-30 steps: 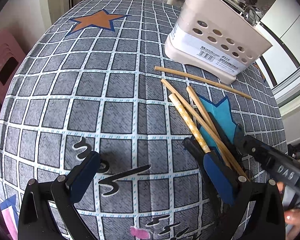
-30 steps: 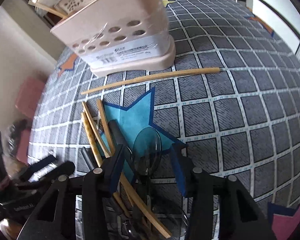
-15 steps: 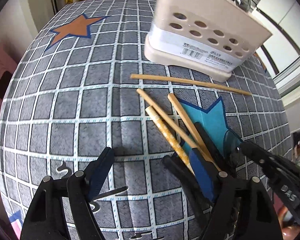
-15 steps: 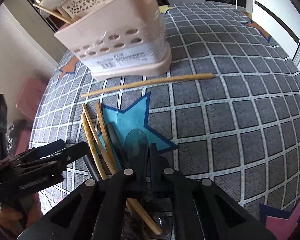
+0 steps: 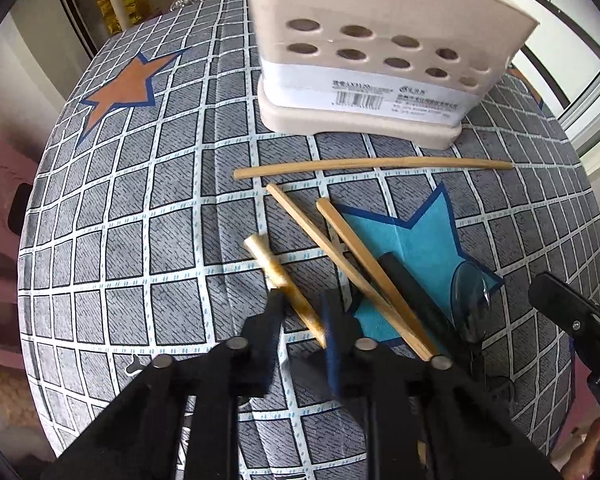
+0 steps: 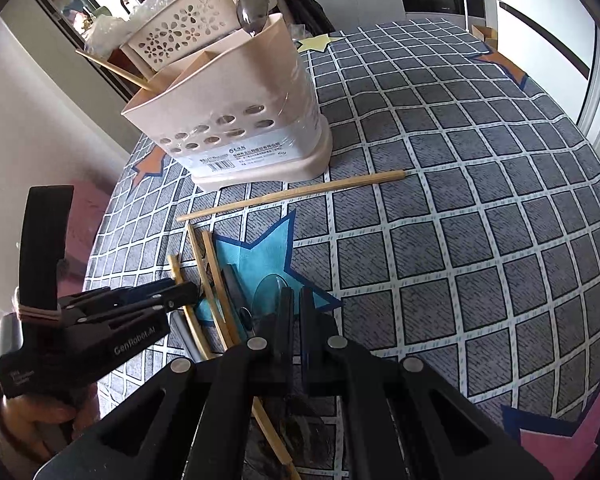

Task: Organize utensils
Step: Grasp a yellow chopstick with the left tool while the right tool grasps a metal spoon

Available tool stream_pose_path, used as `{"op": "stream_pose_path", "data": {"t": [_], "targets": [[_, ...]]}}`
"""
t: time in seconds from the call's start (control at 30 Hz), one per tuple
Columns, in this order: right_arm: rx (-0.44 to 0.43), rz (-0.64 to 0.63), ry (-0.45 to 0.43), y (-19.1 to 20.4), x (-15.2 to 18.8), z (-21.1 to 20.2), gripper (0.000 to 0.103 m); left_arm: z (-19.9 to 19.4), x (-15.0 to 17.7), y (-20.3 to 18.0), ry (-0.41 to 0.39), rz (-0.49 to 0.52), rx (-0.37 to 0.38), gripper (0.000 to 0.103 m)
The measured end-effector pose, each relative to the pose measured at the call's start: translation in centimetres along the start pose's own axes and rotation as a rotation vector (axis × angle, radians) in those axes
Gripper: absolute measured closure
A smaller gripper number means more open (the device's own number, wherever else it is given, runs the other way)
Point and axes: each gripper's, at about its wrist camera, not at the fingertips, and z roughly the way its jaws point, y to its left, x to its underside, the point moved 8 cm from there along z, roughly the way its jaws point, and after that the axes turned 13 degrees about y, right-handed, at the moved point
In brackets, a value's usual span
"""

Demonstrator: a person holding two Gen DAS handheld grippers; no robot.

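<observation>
Overhead, grey checked cloth with stars covers the counter (image 6: 480, 200); left gripper (image 5: 300, 316) has just closed around a speckled chopstick (image 5: 278, 276), right gripper (image 6: 294, 304) pinches the clear spoon (image 6: 270, 292) near the beige caddy (image 6: 236, 120).

The beige utensil caddy (image 5: 380, 52) stands upright at the far side of the counter (image 5: 140, 240), blocking passage there. Just in front of it a single chopstick (image 5: 372, 163) lies crosswise, apart from its base. Nearer, a crossed heap of chopsticks (image 5: 340, 256) and a clear spoon (image 6: 270, 292) crowds the blue star (image 5: 416, 232). The counter toward the orange star (image 5: 124, 88) lies bare.
</observation>
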Motion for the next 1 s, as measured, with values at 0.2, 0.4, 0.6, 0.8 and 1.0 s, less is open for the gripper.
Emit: {"op": "stream_pose_path", "data": {"t": [0.2,0.4,0.6,0.8,1.0], "targets": [[-0.071,-0.024,0.054,1.1,0.0,1.3,0.099,-0.2,2.0,1.2,-0.038,0.016,0.095,0.063],[-0.057,-0.030,0.144,1.3,-0.1,3.2,0.073,-0.5,3.1,1.9,-0.060,0.019,0.121,0.063],[-0.006,-0.052,0.208,2.4,-0.3,5.3,0.072,-1.3,3.5,2.4,-0.091,0.023,0.158,0.063],[0.057,-0.088,0.216,3.7,-0.4,5.9,0.098,-2.2,3.9,2.8,-0.129,0.036,0.190,0.063],[-0.020,-0.039,0.140,3.3,-0.7,4.0,0.099,-4.6,4.2,2.9,-0.203,0.061,0.223,0.063]]}}
